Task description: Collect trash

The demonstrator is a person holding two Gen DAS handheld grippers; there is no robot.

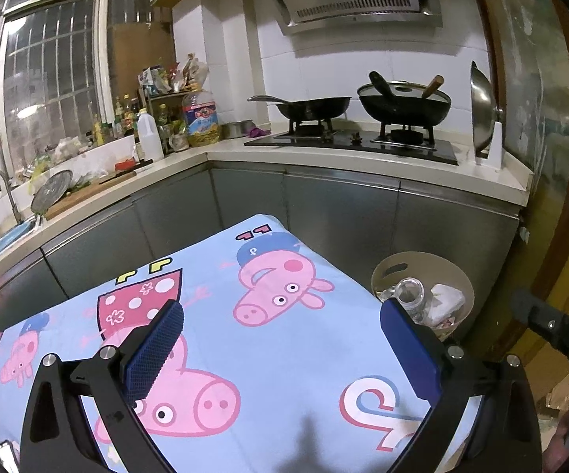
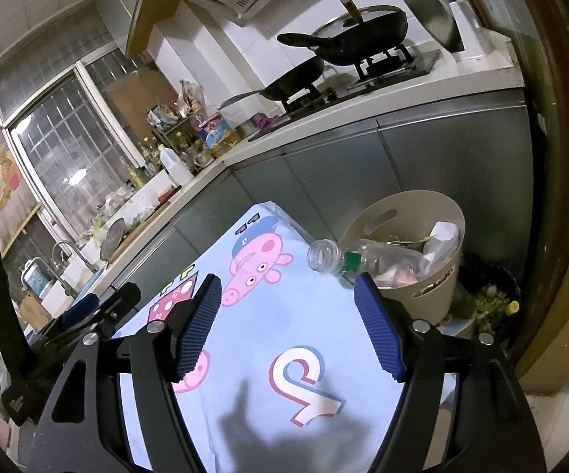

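A beige trash bin stands on the floor at the table's far right corner. A clear plastic bottle with a green label lies in it, its open neck sticking out over the table edge, beside crumpled paper. My left gripper is open and empty above the light-blue cartoon-pig tablecloth. My right gripper is open and empty above the same cloth, just in front of the bottle. The left gripper also shows at the right wrist view's left edge.
Grey kitchen cabinets and a white counter with a gas hob and two black pans run behind the table. A sink and several bottles sit at the left. A dark bin with food scraps stands beside the beige bin. A brown door frame rises on the right.
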